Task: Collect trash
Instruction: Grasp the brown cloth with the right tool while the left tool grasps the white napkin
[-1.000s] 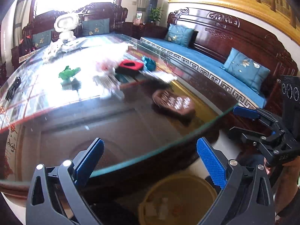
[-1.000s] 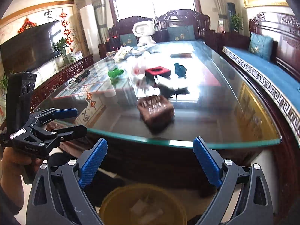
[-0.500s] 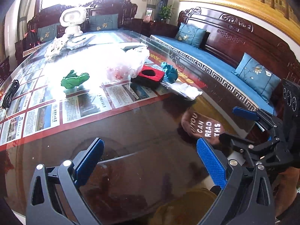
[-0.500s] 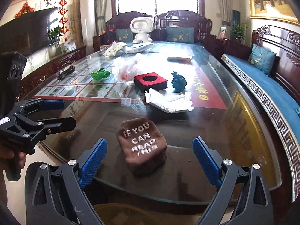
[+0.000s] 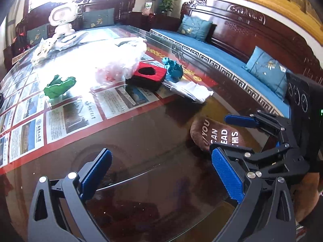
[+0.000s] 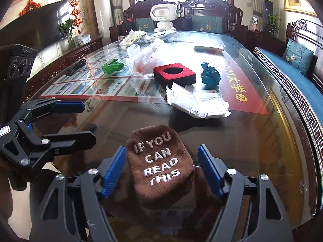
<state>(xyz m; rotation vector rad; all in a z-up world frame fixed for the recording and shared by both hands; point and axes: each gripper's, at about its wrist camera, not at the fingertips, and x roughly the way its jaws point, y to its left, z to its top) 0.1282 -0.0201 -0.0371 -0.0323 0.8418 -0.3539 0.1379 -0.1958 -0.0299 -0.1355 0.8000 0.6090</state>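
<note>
Right gripper (image 6: 161, 173): fingers just closing around the brown plush cloth lettered "IF YOU CAN READ THIS" (image 6: 159, 161), lying on the glass counter (image 6: 252, 141); pad contact indeterminate. Left gripper (image 5: 161, 181), beside the cloth: fingers spread wide, empty.

Brown cloth (image 6: 161, 165) with white lettering between blue-padded jaws; beyond: red-and-black box (image 6: 174, 73), teal wad (image 6: 210, 76), green wad (image 6: 112, 67).
</note>
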